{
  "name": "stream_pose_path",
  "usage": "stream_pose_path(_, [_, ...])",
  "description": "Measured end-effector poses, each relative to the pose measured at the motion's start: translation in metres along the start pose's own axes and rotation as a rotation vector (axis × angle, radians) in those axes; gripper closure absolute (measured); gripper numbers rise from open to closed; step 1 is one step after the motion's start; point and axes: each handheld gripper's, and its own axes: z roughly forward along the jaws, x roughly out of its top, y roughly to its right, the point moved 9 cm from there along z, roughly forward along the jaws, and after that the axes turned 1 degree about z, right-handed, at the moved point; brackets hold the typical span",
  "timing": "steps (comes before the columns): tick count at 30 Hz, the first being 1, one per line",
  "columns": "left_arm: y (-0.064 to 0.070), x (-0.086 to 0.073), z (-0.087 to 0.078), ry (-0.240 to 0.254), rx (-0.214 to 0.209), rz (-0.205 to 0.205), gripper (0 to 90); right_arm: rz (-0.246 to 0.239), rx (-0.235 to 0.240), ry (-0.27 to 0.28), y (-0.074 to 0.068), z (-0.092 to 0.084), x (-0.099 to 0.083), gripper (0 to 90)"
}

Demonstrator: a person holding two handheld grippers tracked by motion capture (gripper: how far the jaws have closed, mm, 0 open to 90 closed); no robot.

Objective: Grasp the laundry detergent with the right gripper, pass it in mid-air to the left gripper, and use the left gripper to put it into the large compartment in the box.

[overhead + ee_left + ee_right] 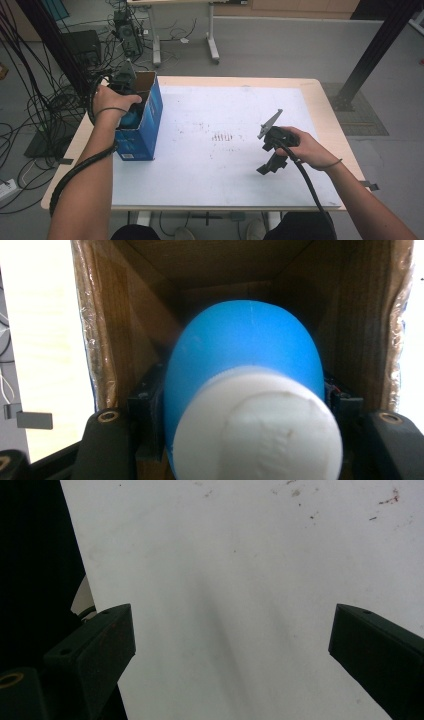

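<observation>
Cardboard box (125, 330) walls around blue bottle (245, 350)

Overhead view; two close tongs-mounted views

White table mat (215, 165), tangled floor cables (35, 107), desk legs (212, 47)

Between the jaws: smooth matt blue plastic bottle (245, 360), rough white cap (260, 432). Around them: raw brown cardboard box (360, 315), glossy blue outside.
</observation>
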Motion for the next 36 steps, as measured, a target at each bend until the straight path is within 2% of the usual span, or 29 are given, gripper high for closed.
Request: stream_pose_path(36, [0.0,0.0005,0.0005,-0.005,-0.004,-0.007,37.2,-0.005,-0.001,0.002,0.0016,0.0006,0.0012,4.1])
